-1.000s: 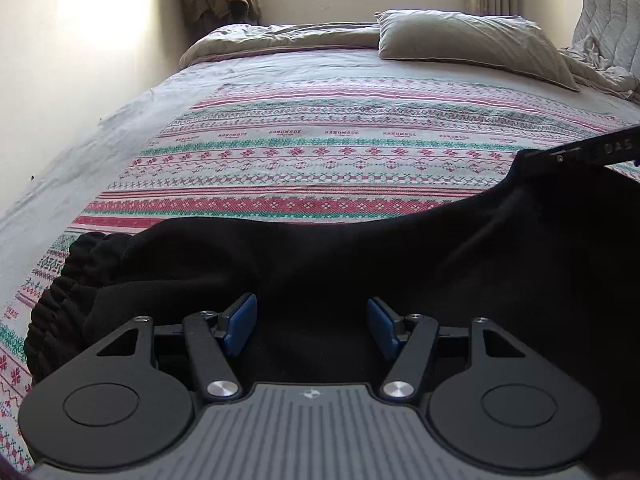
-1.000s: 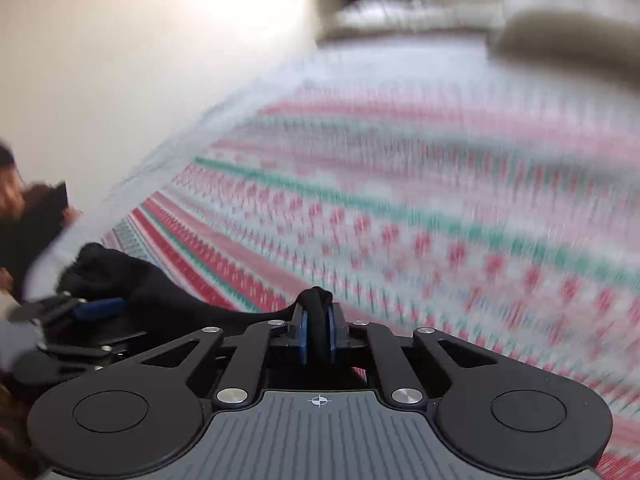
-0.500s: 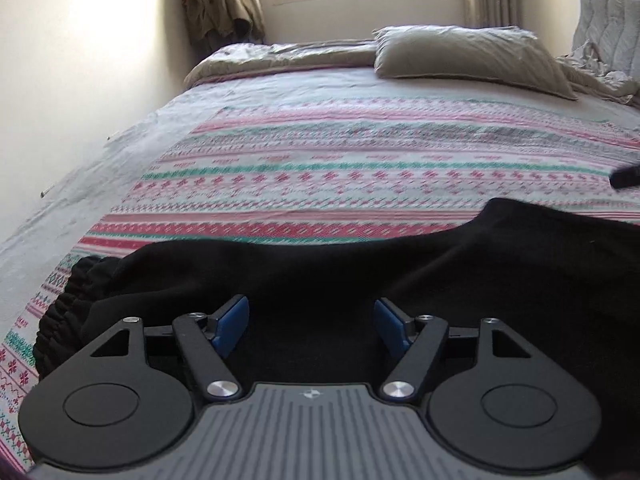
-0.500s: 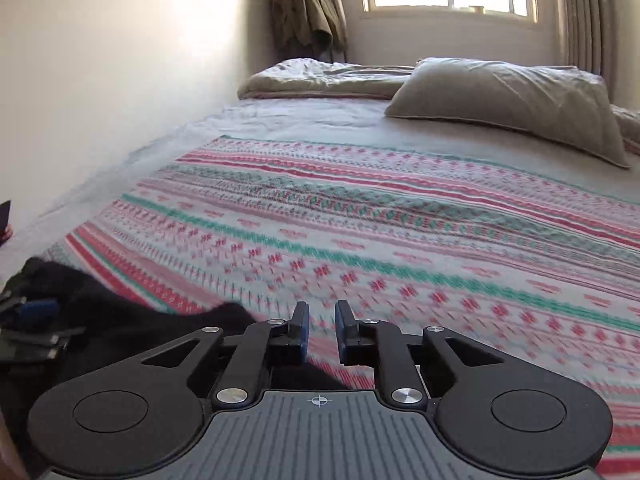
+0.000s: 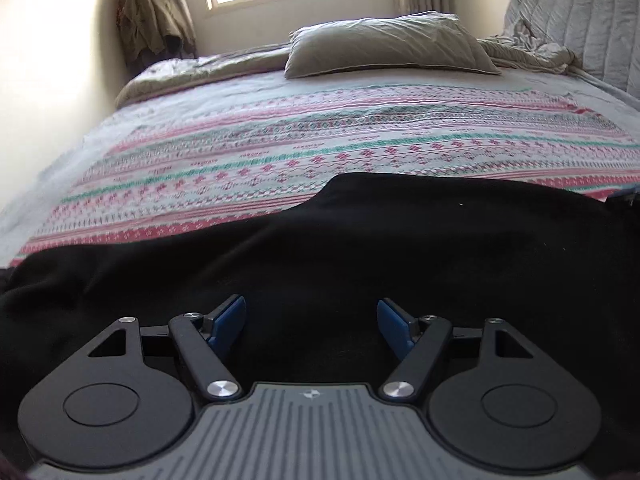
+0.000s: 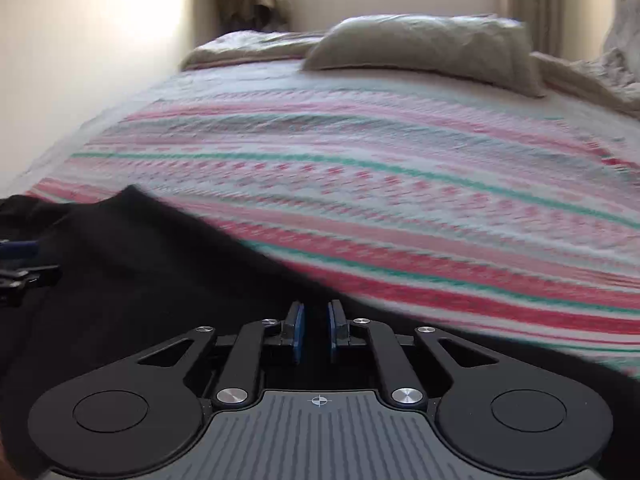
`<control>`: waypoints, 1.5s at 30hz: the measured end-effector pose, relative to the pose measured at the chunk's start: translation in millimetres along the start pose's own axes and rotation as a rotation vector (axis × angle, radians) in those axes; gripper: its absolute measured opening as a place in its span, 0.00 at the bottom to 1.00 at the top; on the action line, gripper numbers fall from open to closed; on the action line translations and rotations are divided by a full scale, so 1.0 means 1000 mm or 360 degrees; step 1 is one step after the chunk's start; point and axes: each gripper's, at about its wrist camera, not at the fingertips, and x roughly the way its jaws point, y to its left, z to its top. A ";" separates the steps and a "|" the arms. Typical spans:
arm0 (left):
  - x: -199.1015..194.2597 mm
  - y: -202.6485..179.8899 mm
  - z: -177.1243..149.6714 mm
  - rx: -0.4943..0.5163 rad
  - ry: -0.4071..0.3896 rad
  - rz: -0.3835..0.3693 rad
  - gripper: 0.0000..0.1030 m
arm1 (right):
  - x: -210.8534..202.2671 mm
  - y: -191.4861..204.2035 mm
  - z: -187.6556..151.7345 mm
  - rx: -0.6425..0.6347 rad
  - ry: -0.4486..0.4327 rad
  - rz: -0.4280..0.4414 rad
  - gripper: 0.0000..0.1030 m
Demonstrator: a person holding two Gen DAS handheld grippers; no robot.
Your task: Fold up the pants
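Black pants [image 5: 400, 248] lie spread across the near part of the bed, over a striped blanket [image 5: 320, 152]. My left gripper [image 5: 312, 320] hovers just over the dark cloth, blue pads wide apart, nothing between them. In the right wrist view the pants [image 6: 140, 264] fill the lower left. My right gripper [image 6: 316, 328] stands over their edge with its pads a narrow gap apart, and I see no cloth pinched in that gap. The left gripper [image 6: 20, 264] shows at that view's left edge. A bit of the right gripper [image 5: 628, 198] peeks in at the far right.
A grey pillow [image 5: 388, 46] lies at the head of the bed under a window. A crumpled duvet [image 5: 532, 54] sits at the back right and clothes [image 5: 148, 20] hang in the back left corner. A pale wall [image 6: 80, 60] runs along the bed's left side.
The right gripper let go of the fold of black cloth it pinched and its pads parted slightly. Both grippers slid sideways along the pants. The left jaws widened a little.
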 end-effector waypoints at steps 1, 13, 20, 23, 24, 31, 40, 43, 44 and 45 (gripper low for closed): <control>-0.002 -0.004 -0.001 0.0021 -0.0014 0.0001 0.74 | -0.002 -0.010 -0.001 0.0000 -0.0003 -0.0114 0.23; -0.031 -0.016 -0.009 0.0012 -0.0082 -0.0198 0.84 | -0.104 -0.104 -0.042 0.0269 -0.0163 -0.0404 0.69; -0.037 -0.026 -0.007 -0.0025 -0.0071 -0.0312 0.89 | -0.147 -0.139 -0.084 0.0451 -0.0142 -0.0477 0.78; -0.041 -0.029 -0.007 -0.0048 -0.0073 -0.0348 0.91 | -0.156 -0.152 -0.100 0.0561 -0.0101 -0.0438 0.78; -0.043 -0.030 -0.007 -0.0057 -0.0075 -0.0358 0.92 | -0.157 -0.155 -0.104 0.0594 -0.0079 -0.0428 0.78; -0.049 -0.040 -0.008 -0.0058 -0.0086 -0.0383 0.93 | -0.145 -0.171 -0.125 0.0779 0.0094 -0.0353 0.80; -0.045 -0.040 -0.005 -0.0140 -0.0028 -0.0466 0.94 | -0.133 -0.152 -0.122 0.0709 0.0097 -0.0430 0.55; -0.044 -0.037 -0.002 -0.0217 -0.0002 -0.0529 0.94 | -0.138 -0.157 -0.122 0.0817 0.0047 -0.0353 0.34; -0.043 -0.035 -0.001 -0.0244 0.0006 -0.0550 0.94 | -0.141 -0.159 -0.120 0.0878 0.0026 -0.0325 0.33; -0.043 -0.034 -0.001 -0.0271 0.0013 -0.0573 0.94 | -0.142 -0.159 -0.117 0.0906 0.0003 -0.0319 0.33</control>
